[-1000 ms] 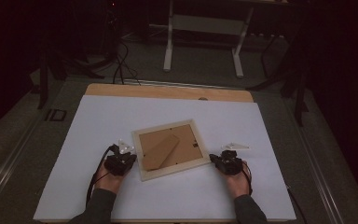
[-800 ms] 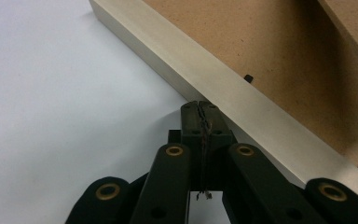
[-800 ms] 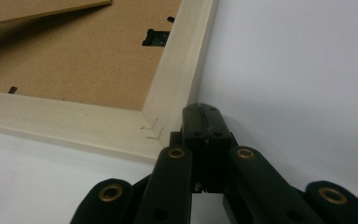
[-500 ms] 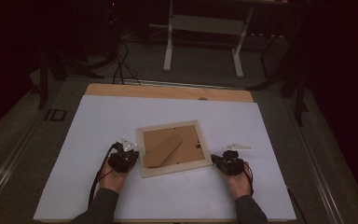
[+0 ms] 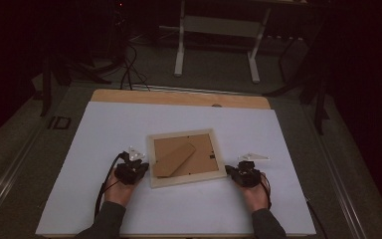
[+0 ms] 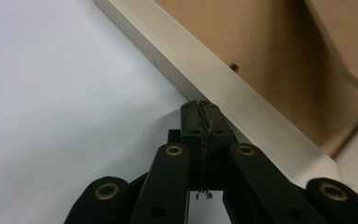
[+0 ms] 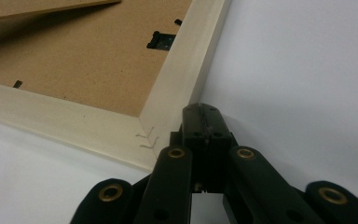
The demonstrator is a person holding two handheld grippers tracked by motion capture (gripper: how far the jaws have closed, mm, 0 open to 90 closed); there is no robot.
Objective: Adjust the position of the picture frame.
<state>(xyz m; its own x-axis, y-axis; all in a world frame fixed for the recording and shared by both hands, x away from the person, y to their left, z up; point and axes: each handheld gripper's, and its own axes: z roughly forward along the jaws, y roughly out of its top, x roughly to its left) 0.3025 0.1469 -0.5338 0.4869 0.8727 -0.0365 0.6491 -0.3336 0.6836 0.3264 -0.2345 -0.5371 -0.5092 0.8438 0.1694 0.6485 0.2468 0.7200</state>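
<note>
A pale wooden picture frame (image 5: 186, 158) lies face down on the white table cover (image 5: 104, 129), its brown backing board and fold-out stand up. My left gripper (image 5: 140, 168) is shut, its tips against the frame's left edge (image 6: 223, 88). My right gripper (image 5: 229, 172) is shut too, tips touching the frame's near right corner (image 7: 168, 116). In the left gripper view the black jaws (image 6: 200, 114) are pressed together with nothing between them. The right gripper view has the jaws (image 7: 201, 116) closed beside the stapled corner joint, and a black hanger clip (image 7: 161, 41) sits on the backing.
A wooden table edge (image 5: 179, 97) runs along the far side of the white cover. Beyond it, on the dark floor, stand a white frame stand (image 5: 216, 45) and some cables (image 5: 129, 69). Free white surface lies all around the picture frame.
The picture frame has turned clockwise and shifted slightly, now lying almost square to the table. Both hands moved with it, staying at its left edge and right corner.
</note>
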